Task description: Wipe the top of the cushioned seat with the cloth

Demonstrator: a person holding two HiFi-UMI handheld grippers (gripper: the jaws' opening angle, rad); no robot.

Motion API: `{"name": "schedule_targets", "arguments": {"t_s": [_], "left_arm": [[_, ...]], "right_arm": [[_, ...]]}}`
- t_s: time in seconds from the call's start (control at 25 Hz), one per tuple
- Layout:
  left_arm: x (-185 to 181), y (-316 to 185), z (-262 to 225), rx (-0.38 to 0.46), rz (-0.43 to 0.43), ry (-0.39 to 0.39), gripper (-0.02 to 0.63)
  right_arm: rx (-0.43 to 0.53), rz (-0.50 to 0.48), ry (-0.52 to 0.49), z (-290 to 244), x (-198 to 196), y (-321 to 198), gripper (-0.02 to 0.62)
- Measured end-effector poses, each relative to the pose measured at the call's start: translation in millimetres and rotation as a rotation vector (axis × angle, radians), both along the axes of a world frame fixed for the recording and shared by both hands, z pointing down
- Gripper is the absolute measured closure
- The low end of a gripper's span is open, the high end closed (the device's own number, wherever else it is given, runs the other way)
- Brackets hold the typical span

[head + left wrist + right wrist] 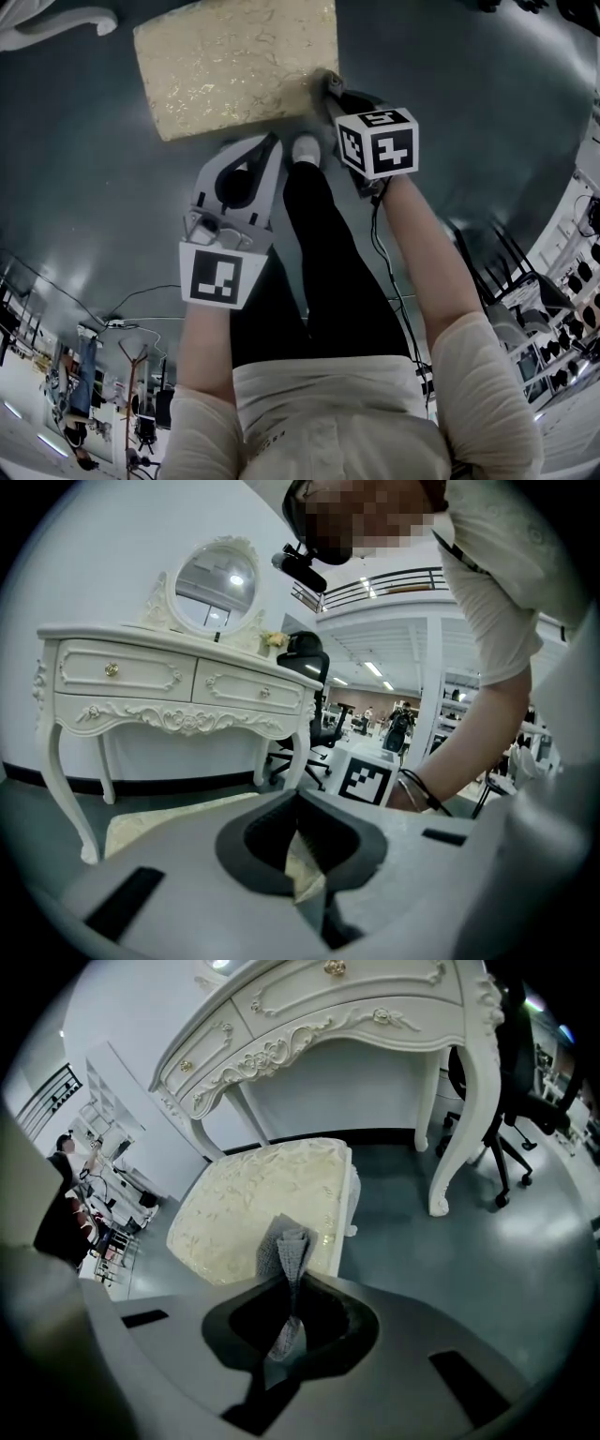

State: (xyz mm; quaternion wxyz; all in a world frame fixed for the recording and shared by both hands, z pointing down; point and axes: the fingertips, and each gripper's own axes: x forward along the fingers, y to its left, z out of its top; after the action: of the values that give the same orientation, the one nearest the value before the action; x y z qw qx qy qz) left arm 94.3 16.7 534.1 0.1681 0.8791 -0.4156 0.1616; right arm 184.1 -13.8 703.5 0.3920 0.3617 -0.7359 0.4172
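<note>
Both bare forearms reach forward and down from pale sleeves. The left tongs (269,146) (297,803) point ahead with their jaws together, and no held thing can be made out between them. The right tongs (334,97) (286,1309) are held farther forward than the left and tilted a little inward. Their jaws are closed on a grey cloth (290,1255) that sticks out past the tips. A dark band (418,790) circles the right wrist.

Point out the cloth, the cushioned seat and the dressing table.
cloth (289,1252), right gripper view, on its upright grey fold.
cushioned seat (234,66), head view, middle of its patterned top.
dressing table (141,677), left gripper view, on a drawer front.
</note>
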Motion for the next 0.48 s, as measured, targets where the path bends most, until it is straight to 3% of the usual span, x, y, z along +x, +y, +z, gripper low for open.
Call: {"name": "schedule_targets", "arguments": {"t_s": [0.24, 0.48], "left_arm": [[19.0, 3.7, -8.7, 0.014, -0.015, 0.039, 0.604], [25.5, 10.2, -30.7, 0.03, -0.015, 0.047, 0.604]], "right_arm": [[-0.008, 0.004, 0.075, 3.3, 35.7, 4.7, 0.568], [0.028, 0.012, 0.067, -25.4, 46.6, 15.3, 0.568]]}}
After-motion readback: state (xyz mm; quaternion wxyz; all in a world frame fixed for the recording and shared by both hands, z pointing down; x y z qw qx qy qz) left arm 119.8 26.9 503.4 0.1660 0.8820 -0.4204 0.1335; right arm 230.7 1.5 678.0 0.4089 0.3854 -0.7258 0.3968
